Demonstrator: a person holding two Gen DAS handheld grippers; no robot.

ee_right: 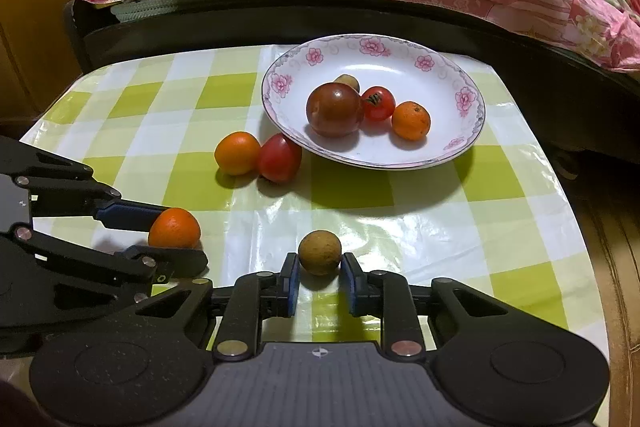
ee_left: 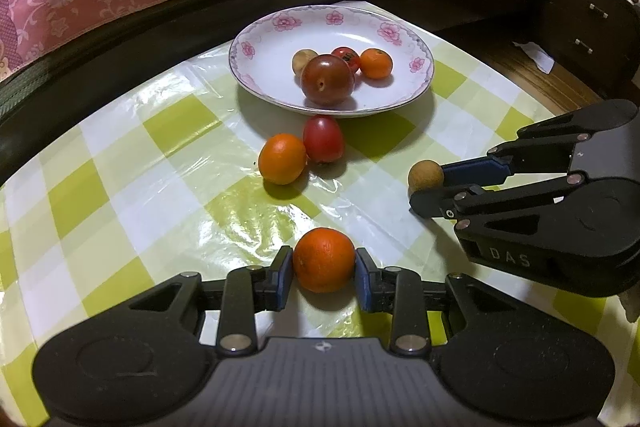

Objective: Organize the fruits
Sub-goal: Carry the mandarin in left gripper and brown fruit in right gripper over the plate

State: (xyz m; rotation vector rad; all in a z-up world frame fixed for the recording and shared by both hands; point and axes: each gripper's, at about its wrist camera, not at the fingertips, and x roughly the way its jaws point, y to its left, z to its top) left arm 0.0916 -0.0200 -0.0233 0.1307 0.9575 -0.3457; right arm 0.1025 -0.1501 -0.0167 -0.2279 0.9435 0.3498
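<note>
Your left gripper [ee_left: 324,273] is clamping an orange [ee_left: 324,259] between its blue pads, pressing on both flanks of the fruit, which is sitting on the checked tablecloth [ee_left: 120,163] on the near side of the flowered plate [ee_left: 280,27]. Your right gripper [ee_right: 319,277] is closing its pads on a small brown fruit [ee_right: 319,252], also near of the plate and a little to its right as the left camera sees it. Between both grippers and the plate, a second orange [ee_left: 282,159] and a red tomato [ee_left: 323,139] are lying touching each other, the tomato just against the plate's near rim. On the plate a large dark tomato [ee_left: 327,79], a small red tomato [ee_left: 346,58], a small orange [ee_left: 376,63] and a tan fruit [ee_left: 303,61] are clustering together. You are angling both grippers downward toward the cloth, side by side.
</note>
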